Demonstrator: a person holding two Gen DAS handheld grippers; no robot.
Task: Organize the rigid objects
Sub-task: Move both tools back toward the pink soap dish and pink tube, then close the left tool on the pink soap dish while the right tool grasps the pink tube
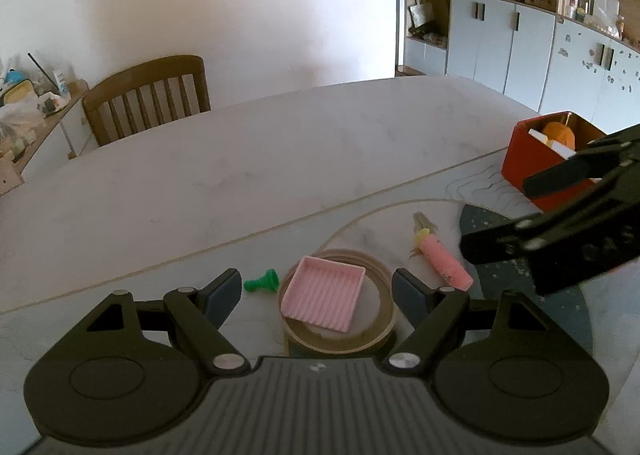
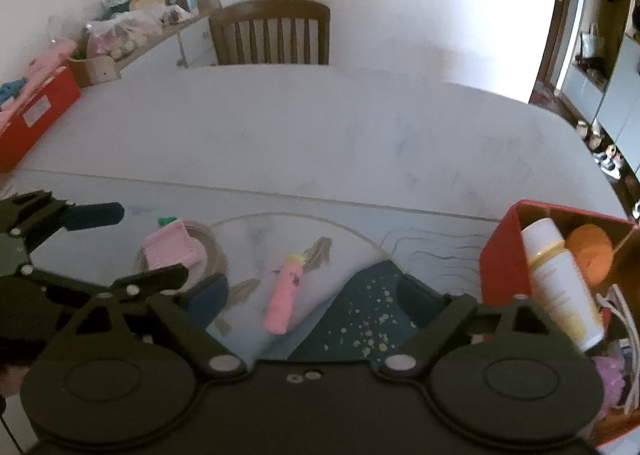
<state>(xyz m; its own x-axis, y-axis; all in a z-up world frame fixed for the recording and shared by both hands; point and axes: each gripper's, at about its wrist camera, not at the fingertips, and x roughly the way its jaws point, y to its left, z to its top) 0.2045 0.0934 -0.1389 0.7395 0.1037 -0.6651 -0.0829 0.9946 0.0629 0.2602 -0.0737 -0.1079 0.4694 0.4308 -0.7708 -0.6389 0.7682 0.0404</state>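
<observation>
White table [image 1: 248,159]; chair [image 1: 152,95] at 11 o'clock, cabinets [image 1: 520,35] at 1. Left gripper [image 1: 318,293] spread, empty, either side of pink tray [image 1: 324,297] on ring [image 1: 376,335]. Right gripper [image 2: 316,299] spread, empty, above pink tube [image 2: 282,297]; red box [image 2: 504,267] at 3.

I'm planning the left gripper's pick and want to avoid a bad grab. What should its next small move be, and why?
Probably ease the left gripper forward and down to close on the pink ridged tray. Its jaws are open and already straddle the tray, which lies tilted on the tan ring, so little realignment seems needed. The right gripper is open over the pink tube, clear of it.
</observation>
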